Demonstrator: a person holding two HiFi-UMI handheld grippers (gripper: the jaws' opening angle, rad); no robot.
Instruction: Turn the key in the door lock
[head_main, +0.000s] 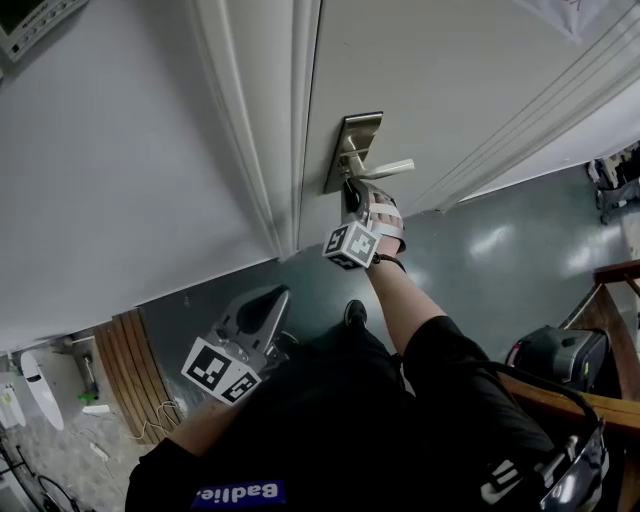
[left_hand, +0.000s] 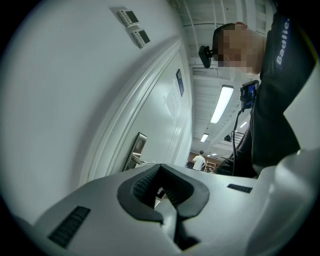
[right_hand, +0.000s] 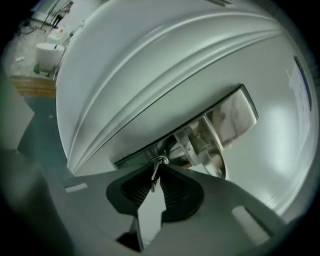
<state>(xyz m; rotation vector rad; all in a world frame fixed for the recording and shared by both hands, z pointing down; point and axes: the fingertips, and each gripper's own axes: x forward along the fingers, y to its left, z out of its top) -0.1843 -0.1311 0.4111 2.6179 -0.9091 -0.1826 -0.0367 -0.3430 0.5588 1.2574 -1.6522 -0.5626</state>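
Observation:
The brass lock plate (head_main: 355, 135) with its lever handle (head_main: 388, 168) sits on the white door (head_main: 450, 70). My right gripper (head_main: 350, 188) reaches up just under the handle. In the right gripper view the thin metal key (right_hand: 155, 175) stands edge-on in the lock below the plate (right_hand: 235, 117), and my right gripper (right_hand: 156, 179) is shut on it with a ribbed pad on each side. My left gripper (head_main: 272, 297) hangs lower and to the left, away from the door, shut with nothing in it (left_hand: 160, 169). In the left gripper view the lock plate (left_hand: 138, 146) shows further along the door.
The door frame (head_main: 265, 130) and a white wall (head_main: 110, 170) lie left of the lock. Below are grey floor (head_main: 510, 260), a wooden slatted mat (head_main: 130, 370), a black bag (head_main: 560, 355) and a wooden rail (head_main: 610, 330) at the right.

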